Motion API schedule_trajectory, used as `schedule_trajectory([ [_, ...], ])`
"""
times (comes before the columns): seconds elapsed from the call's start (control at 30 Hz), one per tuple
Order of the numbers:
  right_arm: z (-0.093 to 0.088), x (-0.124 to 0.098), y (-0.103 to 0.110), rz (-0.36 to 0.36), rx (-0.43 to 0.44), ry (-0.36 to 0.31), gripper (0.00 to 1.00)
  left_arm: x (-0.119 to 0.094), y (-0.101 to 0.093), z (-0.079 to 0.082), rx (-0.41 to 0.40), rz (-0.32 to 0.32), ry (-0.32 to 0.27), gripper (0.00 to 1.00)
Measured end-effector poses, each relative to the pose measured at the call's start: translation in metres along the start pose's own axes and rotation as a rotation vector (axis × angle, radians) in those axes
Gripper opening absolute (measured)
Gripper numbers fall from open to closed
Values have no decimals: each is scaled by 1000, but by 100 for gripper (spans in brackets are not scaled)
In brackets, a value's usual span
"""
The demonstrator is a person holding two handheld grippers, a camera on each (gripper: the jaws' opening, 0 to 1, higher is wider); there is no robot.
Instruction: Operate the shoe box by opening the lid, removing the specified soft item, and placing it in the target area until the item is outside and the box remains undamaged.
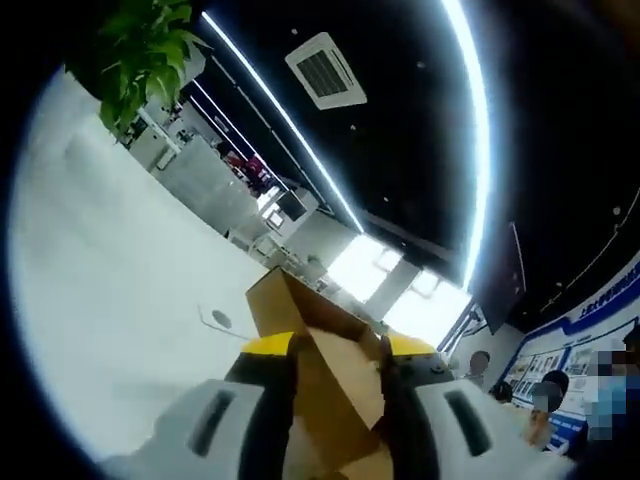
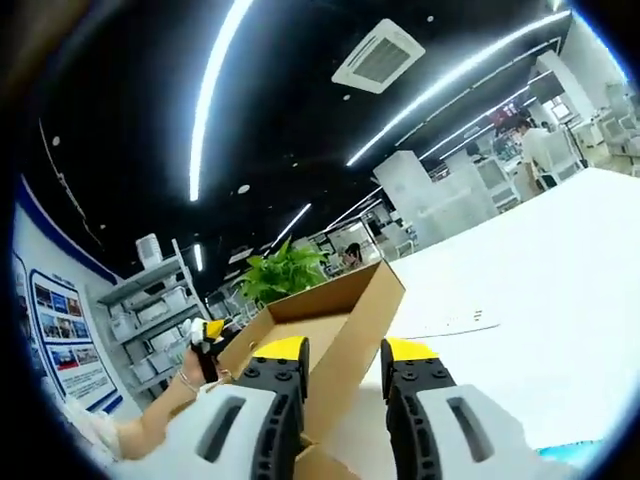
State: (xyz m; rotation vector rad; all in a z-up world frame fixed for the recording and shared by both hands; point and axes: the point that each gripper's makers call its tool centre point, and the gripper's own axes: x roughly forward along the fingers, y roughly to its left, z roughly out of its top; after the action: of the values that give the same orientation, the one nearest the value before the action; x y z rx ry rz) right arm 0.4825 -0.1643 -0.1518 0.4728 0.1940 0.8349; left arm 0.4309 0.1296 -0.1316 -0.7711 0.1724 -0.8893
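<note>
The brown cardboard shoe box lid [image 1: 290,305] rises between my left gripper's [image 1: 340,352] yellow-tipped jaws, which are shut on its edge. In the right gripper view the same cardboard lid [image 2: 335,300] shows as a long tray-like panel tilted up off the white table. My right gripper [image 2: 342,355] is shut on its near corner. At that panel's far end the left gripper [image 2: 207,332] comes in, with the person's hand [image 2: 185,385] behind it. The inside of the box is hidden.
The white table [image 1: 110,290] [image 2: 530,290] spreads out under the box. A green potted plant [image 2: 280,272] [image 1: 140,50] stands past its far end. Desks, shelves and people are in the background, with strip lights on a dark ceiling above.
</note>
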Motion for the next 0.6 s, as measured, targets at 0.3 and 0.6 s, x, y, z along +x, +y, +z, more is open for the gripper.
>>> schedule_trajectory([
  [0.3, -7, -3, 10, 17, 22, -5, 25, -1, 6, -9, -17, 22, 22, 31],
  [0.6, -6, -2, 11, 22, 19, -2, 24, -3, 4, -18, -43, 27, 64, 28],
])
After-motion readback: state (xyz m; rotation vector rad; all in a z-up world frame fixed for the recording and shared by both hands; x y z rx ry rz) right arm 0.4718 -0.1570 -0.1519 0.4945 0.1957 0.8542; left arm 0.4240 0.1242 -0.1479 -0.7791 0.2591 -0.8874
